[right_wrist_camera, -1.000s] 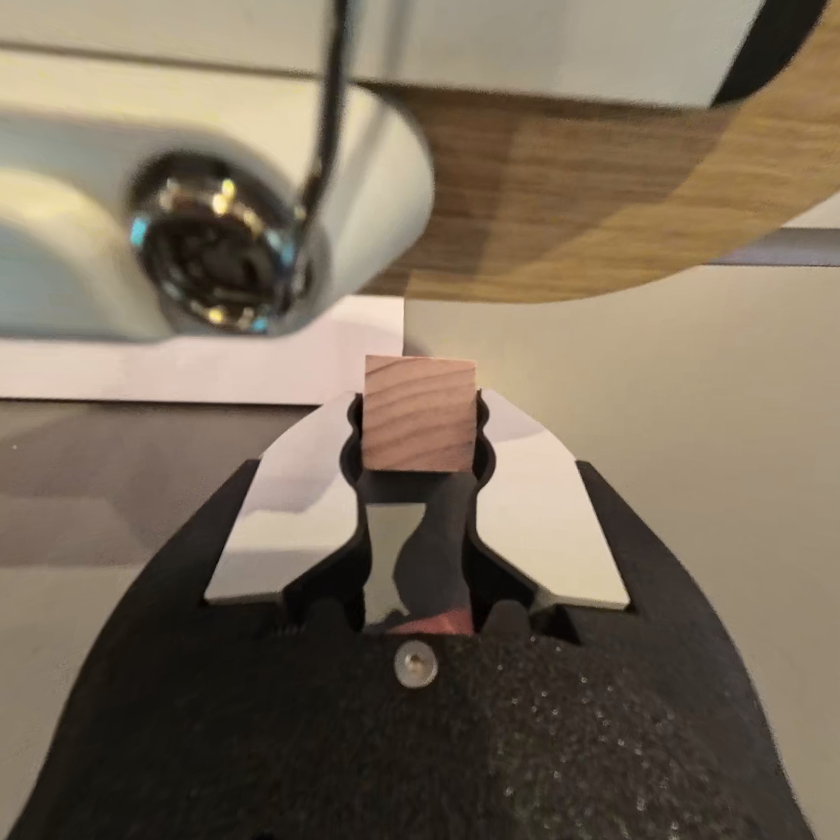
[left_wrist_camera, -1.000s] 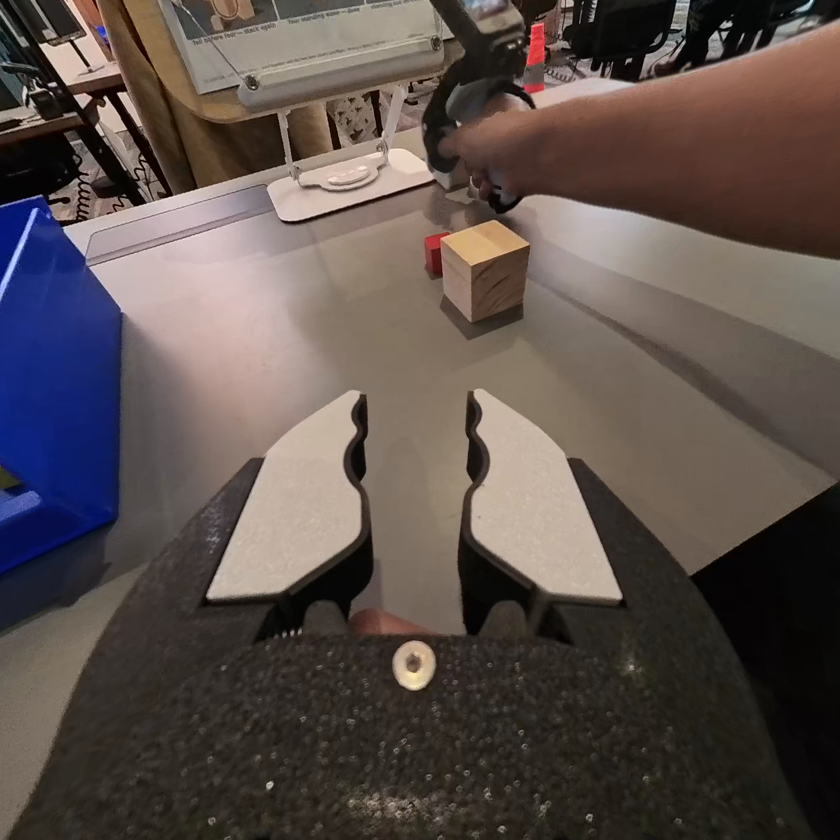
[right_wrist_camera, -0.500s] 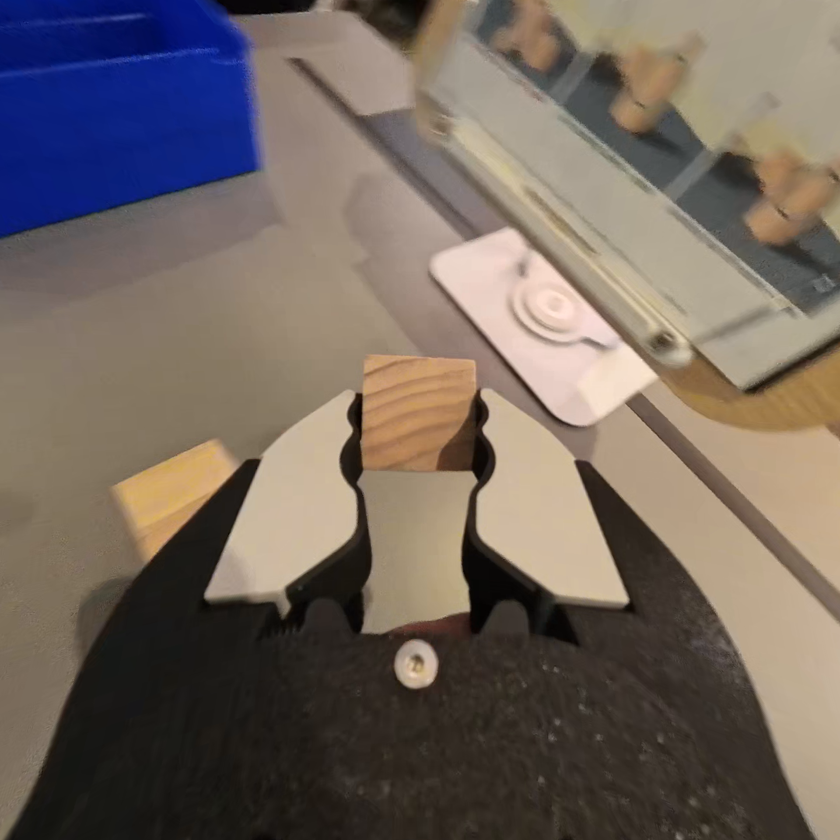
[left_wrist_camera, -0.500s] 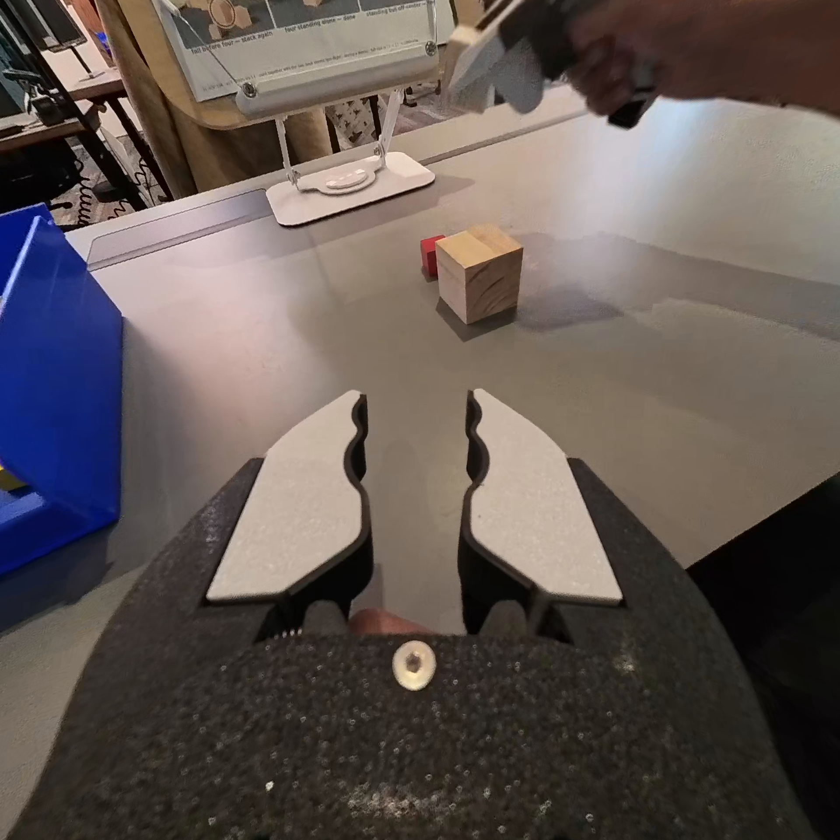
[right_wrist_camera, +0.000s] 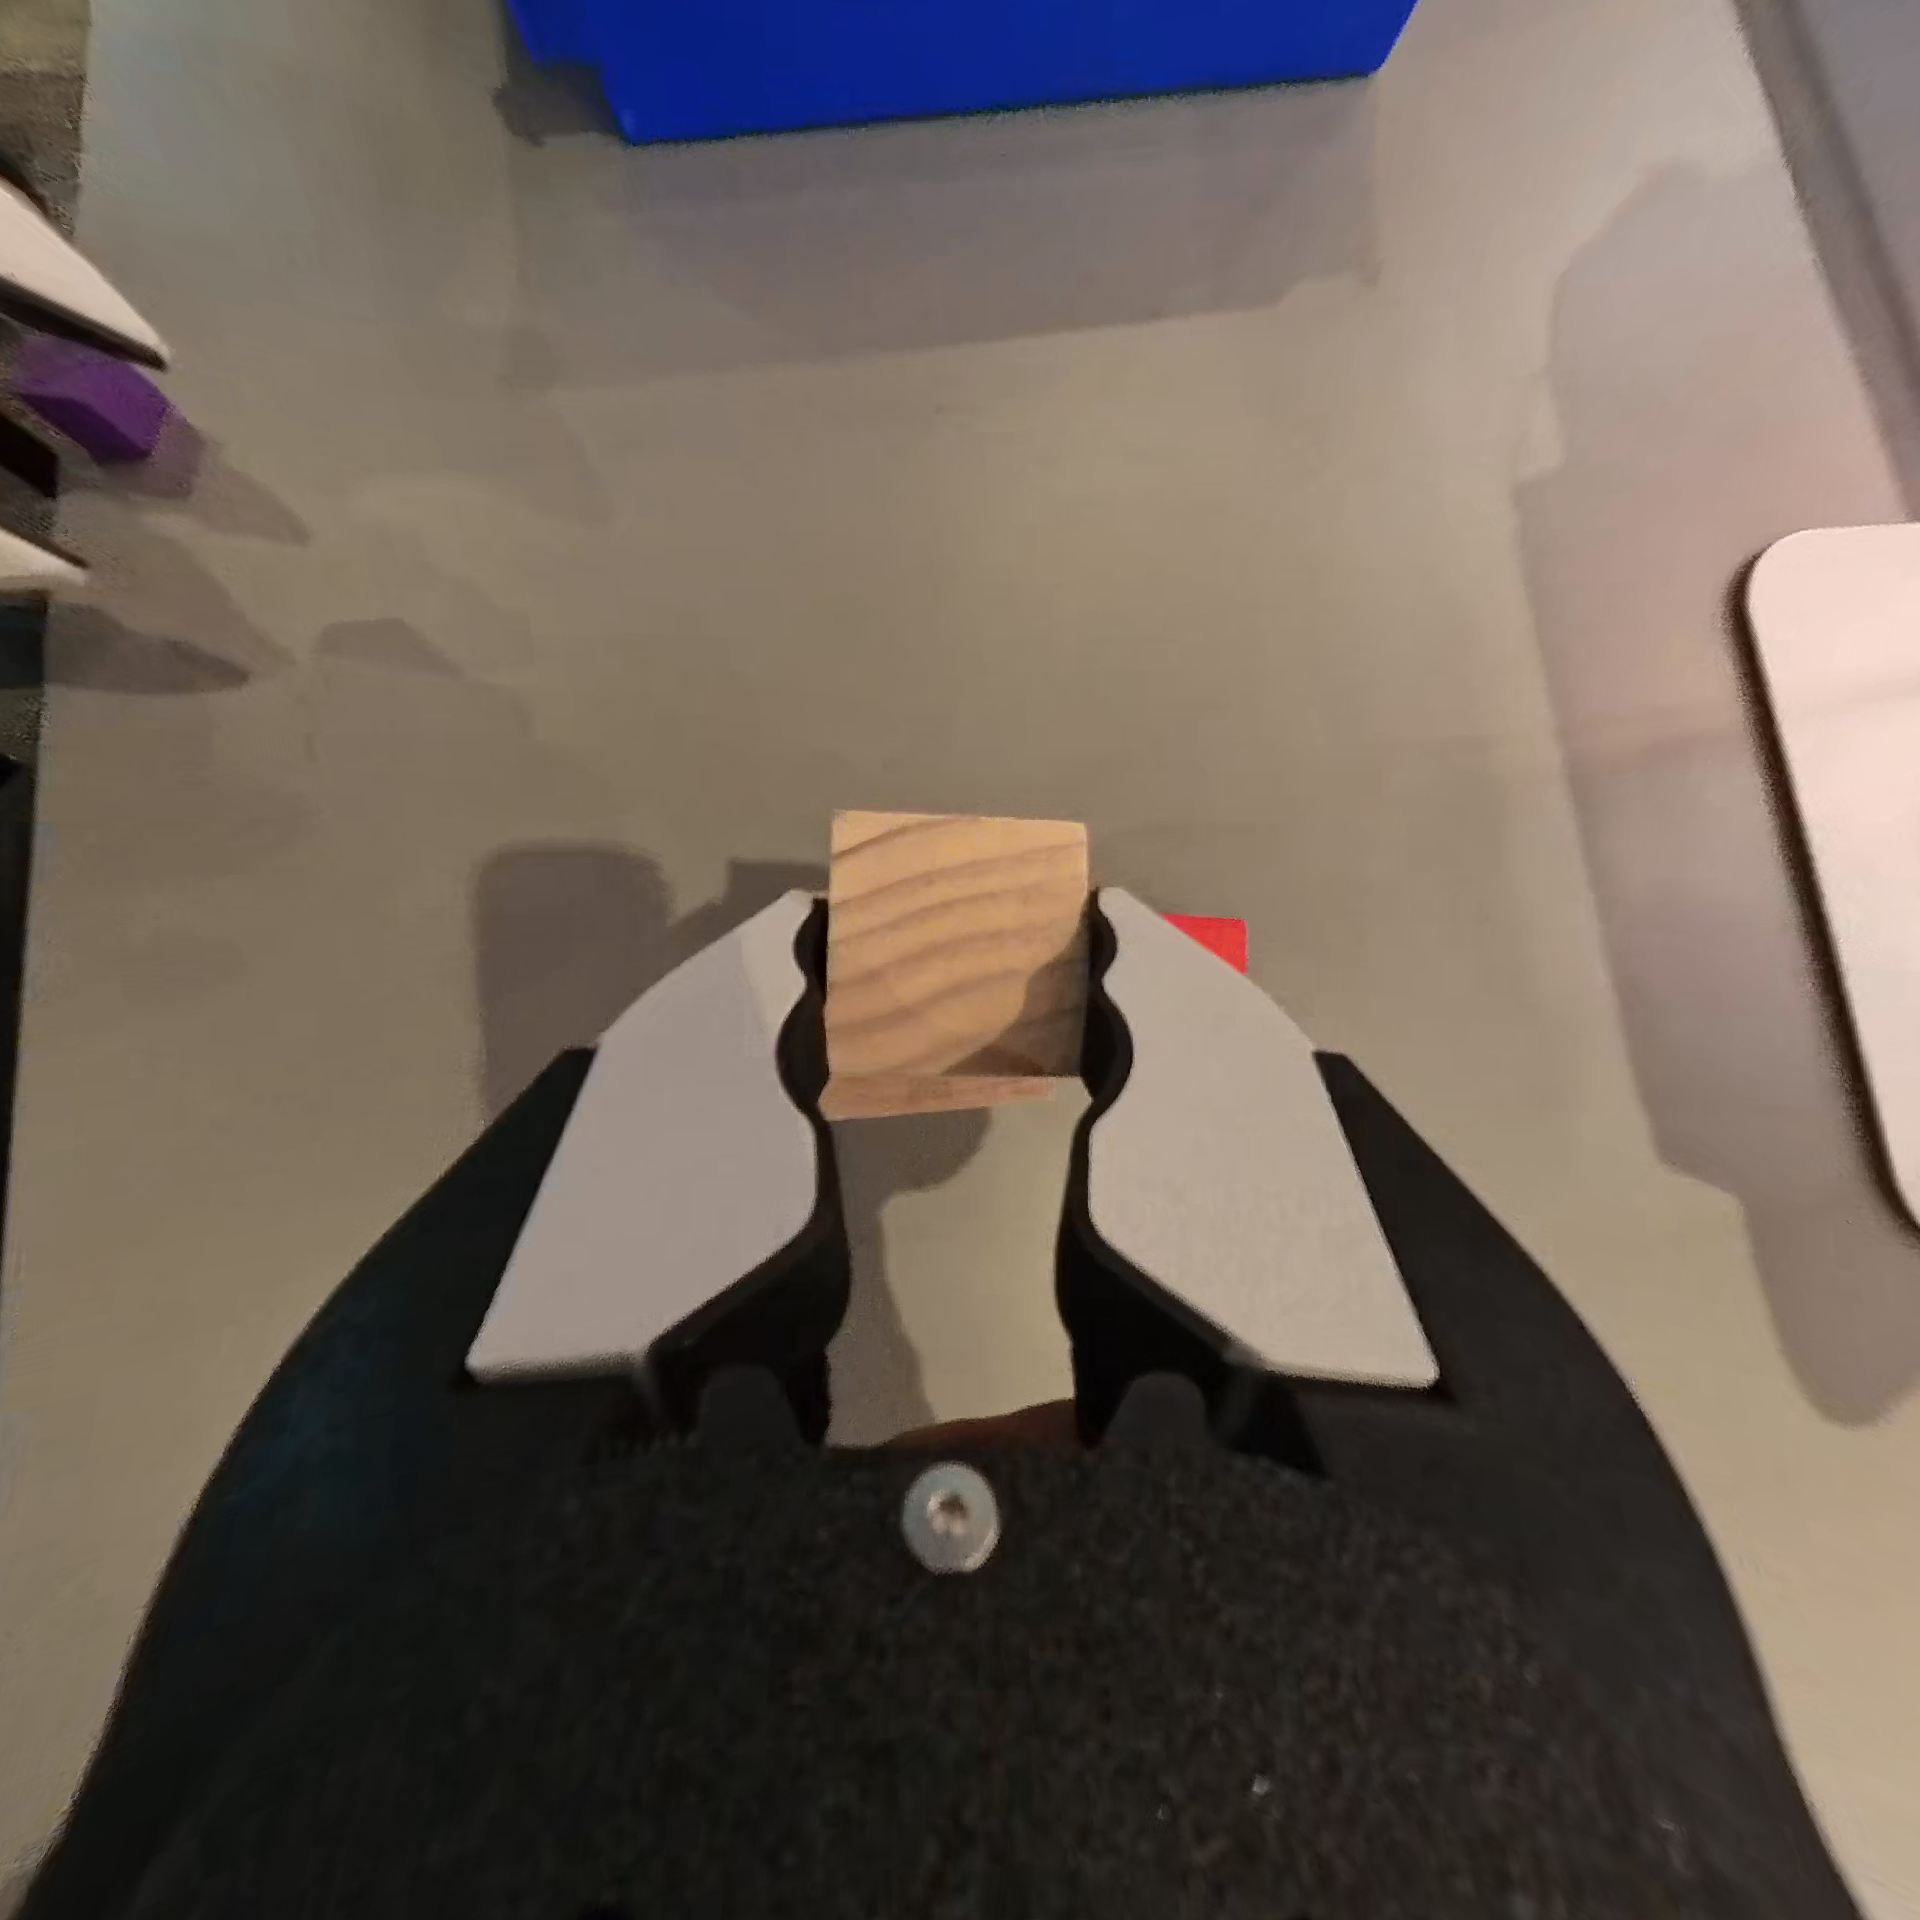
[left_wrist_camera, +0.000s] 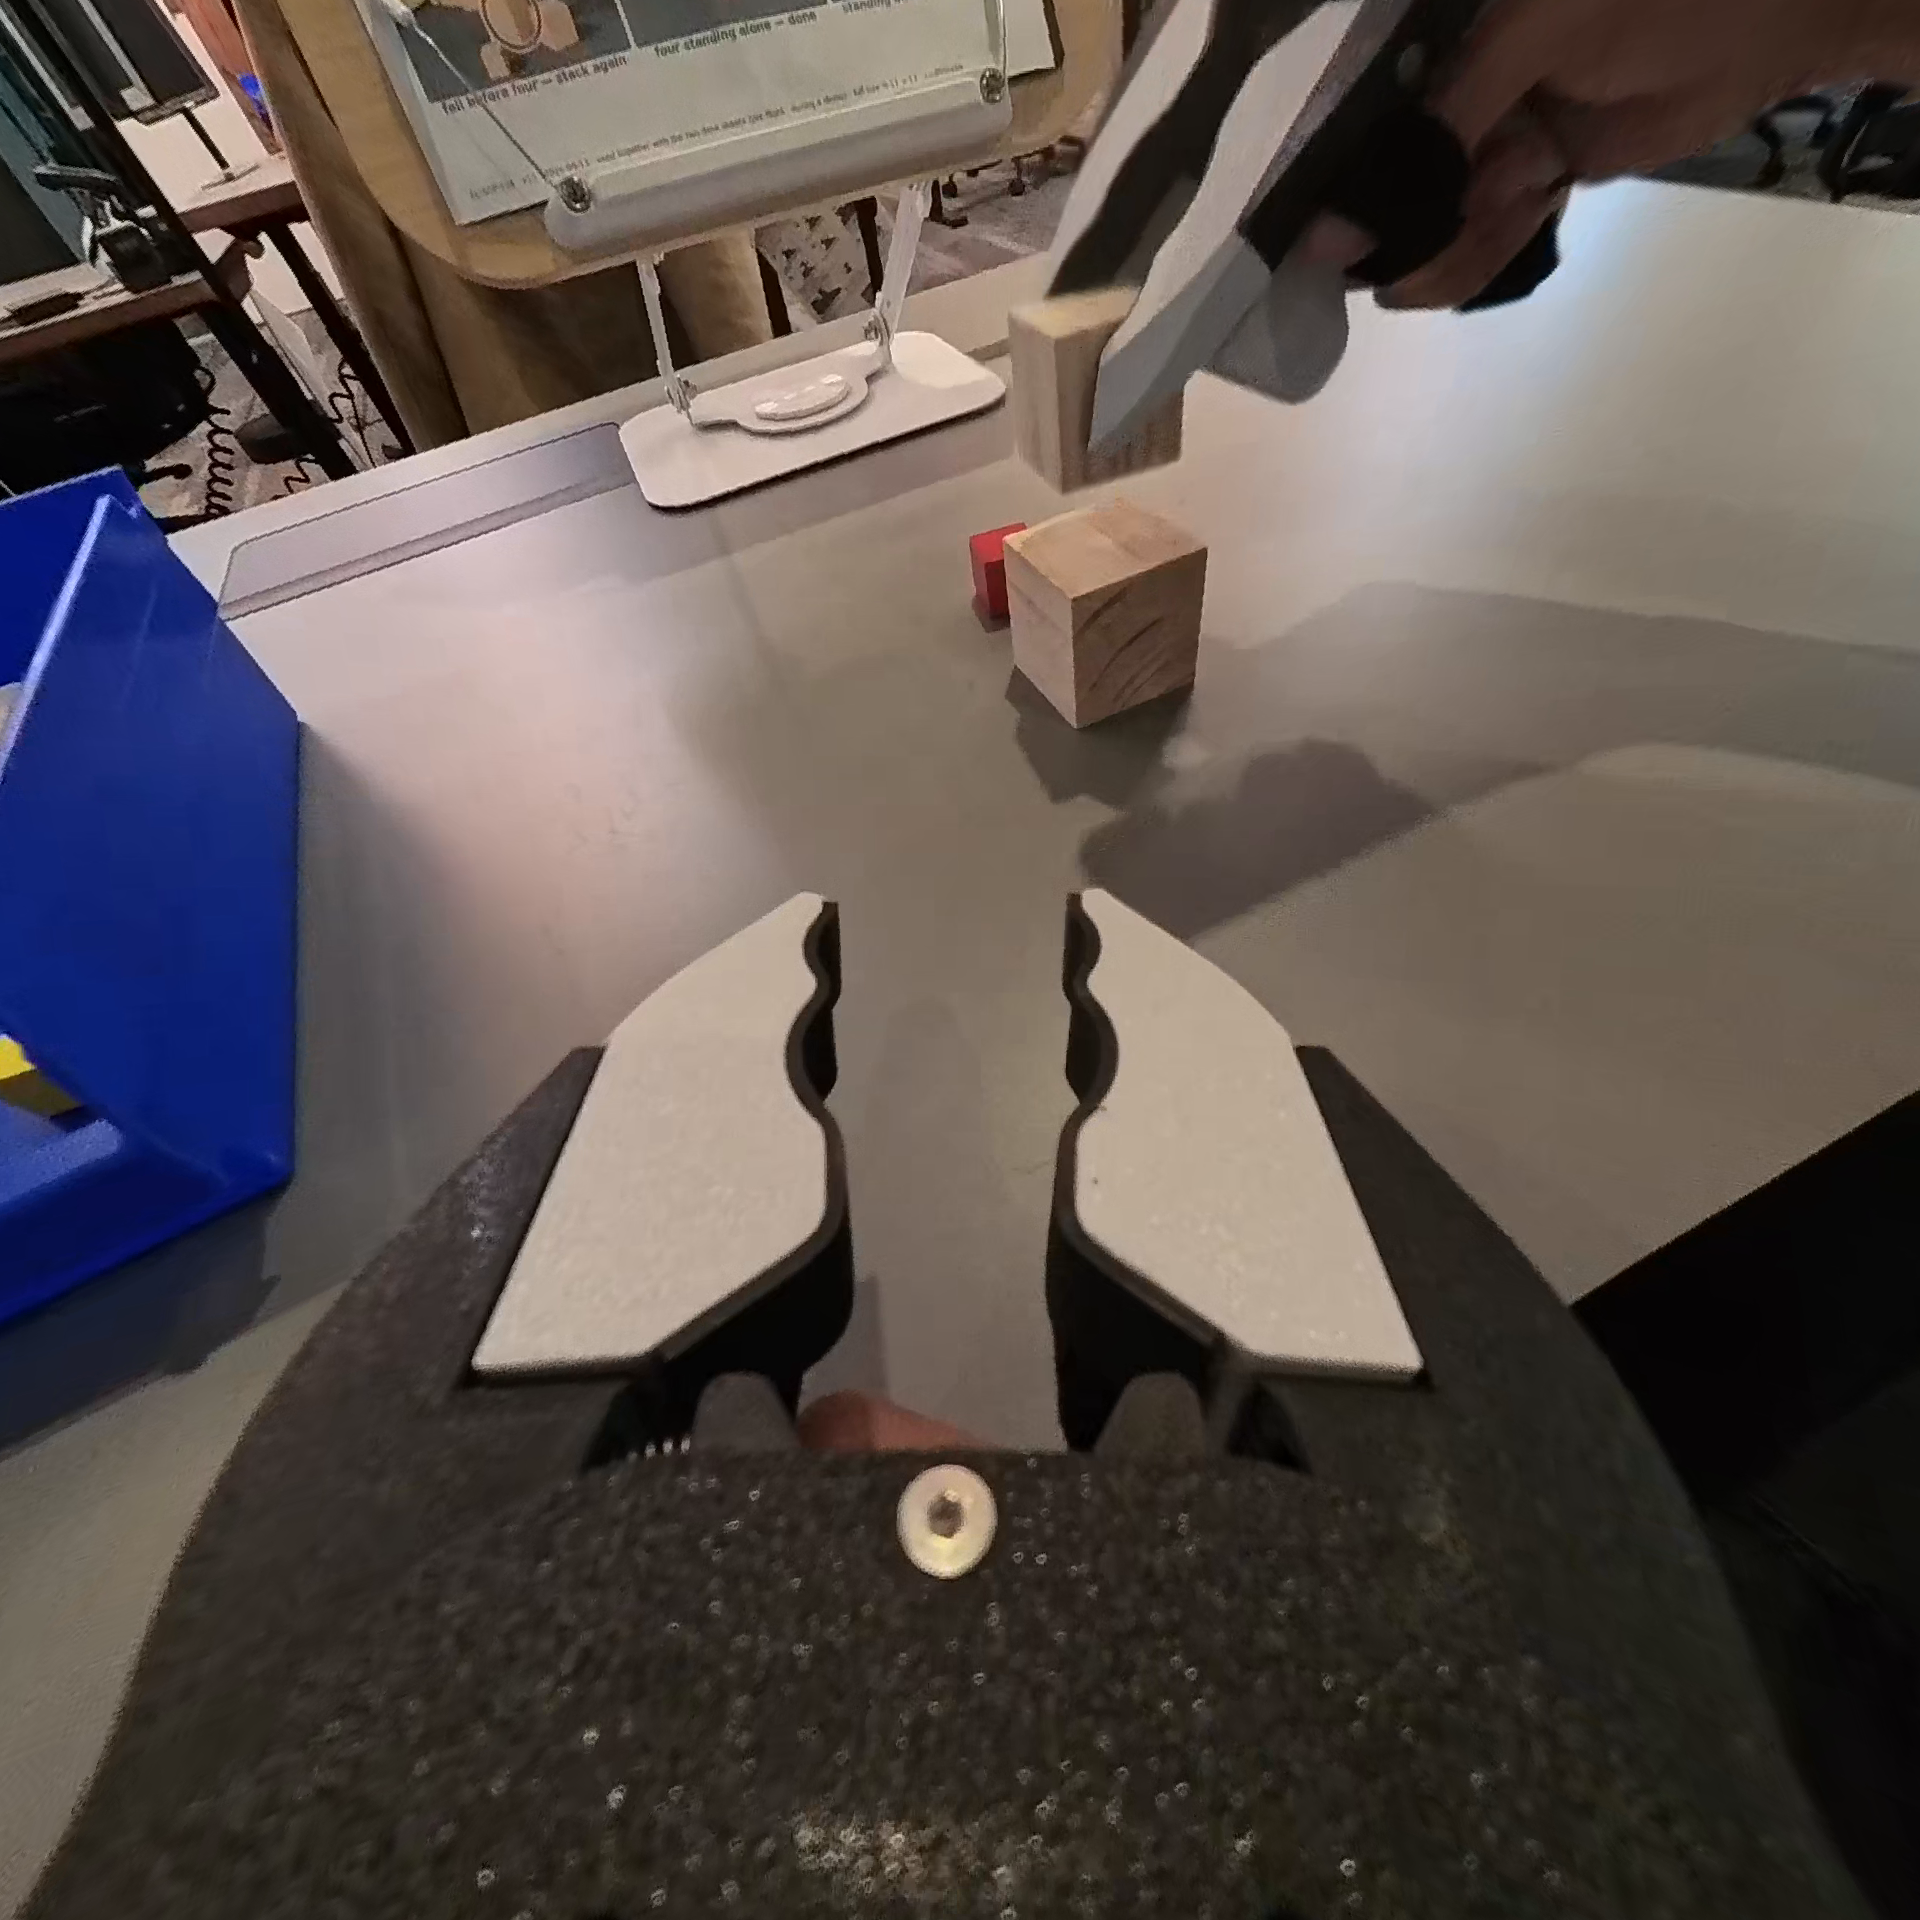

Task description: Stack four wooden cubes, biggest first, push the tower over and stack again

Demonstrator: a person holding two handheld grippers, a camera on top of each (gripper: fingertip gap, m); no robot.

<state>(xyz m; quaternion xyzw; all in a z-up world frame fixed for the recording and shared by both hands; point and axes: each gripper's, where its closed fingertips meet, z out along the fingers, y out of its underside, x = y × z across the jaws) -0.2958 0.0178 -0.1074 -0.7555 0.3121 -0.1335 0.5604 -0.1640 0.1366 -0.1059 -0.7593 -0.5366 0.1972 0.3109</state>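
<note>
A big wooden cube (left_wrist_camera: 1107, 618) stands on the grey table (left_wrist_camera: 623, 790), with a small red cube (left_wrist_camera: 992, 571) touching its far left side. My right gripper (right_wrist_camera: 956, 914) is shut on a smaller wooden cube (right_wrist_camera: 956, 956). In the left wrist view the right gripper (left_wrist_camera: 1091, 416) holds this cube (left_wrist_camera: 1049, 395) in the air just above the big cube, not touching it. The red cube (right_wrist_camera: 1210, 940) peeks out beside the right finger. The big cube is hidden under the held one in the right wrist view. My left gripper (left_wrist_camera: 951, 935) is open and empty, low over the table's near side.
A blue bin (left_wrist_camera: 135, 831) stands at the left; it also shows in the right wrist view (right_wrist_camera: 987, 62). A sign stand with a white base plate (left_wrist_camera: 810, 405) is behind the cubes. The table's front right edge (left_wrist_camera: 1662, 1226) is near my left gripper. Tip to tip, the grippers are about 20 cm apart.
My right gripper has swung from beside the sign stand to above the big cube, with the smaller wooden cube still in it. My left gripper has stayed put.
</note>
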